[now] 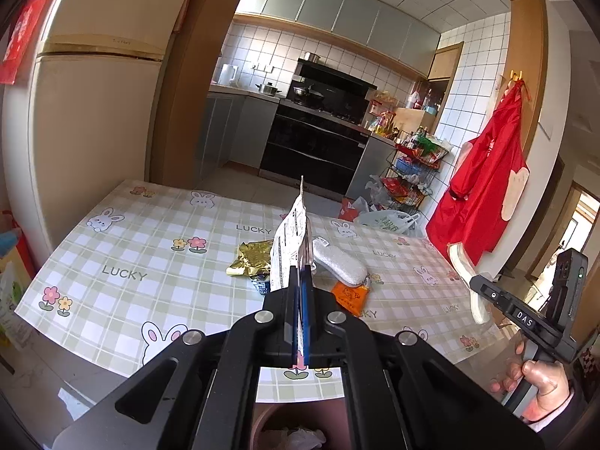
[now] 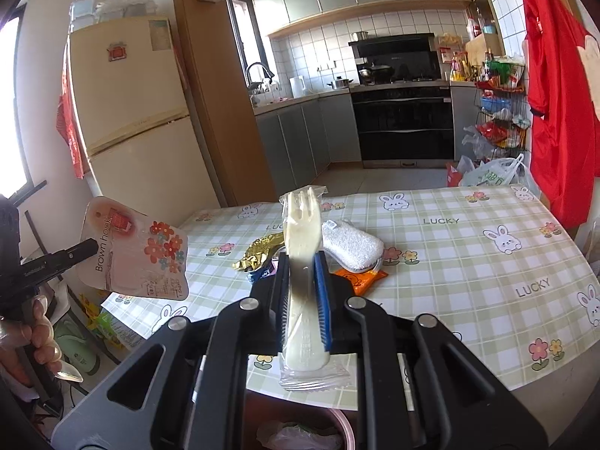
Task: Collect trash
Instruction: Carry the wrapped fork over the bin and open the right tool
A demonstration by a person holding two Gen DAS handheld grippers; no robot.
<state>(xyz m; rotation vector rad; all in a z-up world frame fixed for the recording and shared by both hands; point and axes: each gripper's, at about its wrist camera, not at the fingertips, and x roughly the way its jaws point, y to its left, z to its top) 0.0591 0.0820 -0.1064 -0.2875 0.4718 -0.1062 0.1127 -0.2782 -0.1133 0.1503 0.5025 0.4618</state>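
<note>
— Nearest the lens on your side?

— Black hinged links with round silver pivots, then the left gripper (image 1: 300,281), its blue ribbed pads pressed flat on a thin card package (image 1: 290,247), seen edge-on. From the right wrist view the same package (image 2: 138,251) shows its face: glossy, rounded corners, red flower print, the words "Brown hook". It hangs in the air off the table's near left corner.

— And the right gripper (image 2: 302,273)?

— Clamped on a cream plastic fork (image 2: 302,225) sealed in a clear crinkly sleeve. Tines point up and the handle end hangs below the pads, above the table's near edge. In the left wrist view the fork (image 1: 465,277) sticks out from the right tool as a curved, pale strip.

— What is on the table?

— A smooth checked tablecloth (image 1: 150,247) with rabbits, flowers and "LUCKY". Near the middle, clustered together: a crumpled gold foil wrapper (image 1: 251,258), a white oblong sponge (image 1: 339,260) with a sparkly, grainy surface, a flat orange sachet (image 1: 350,294) touching the sponge's near end, and a small blue-printed piece half hidden behind the fingers.

— Anything below?

— A round brown bin (image 2: 343,427) under the table edge, crumpled clear plastic inside.
</note>
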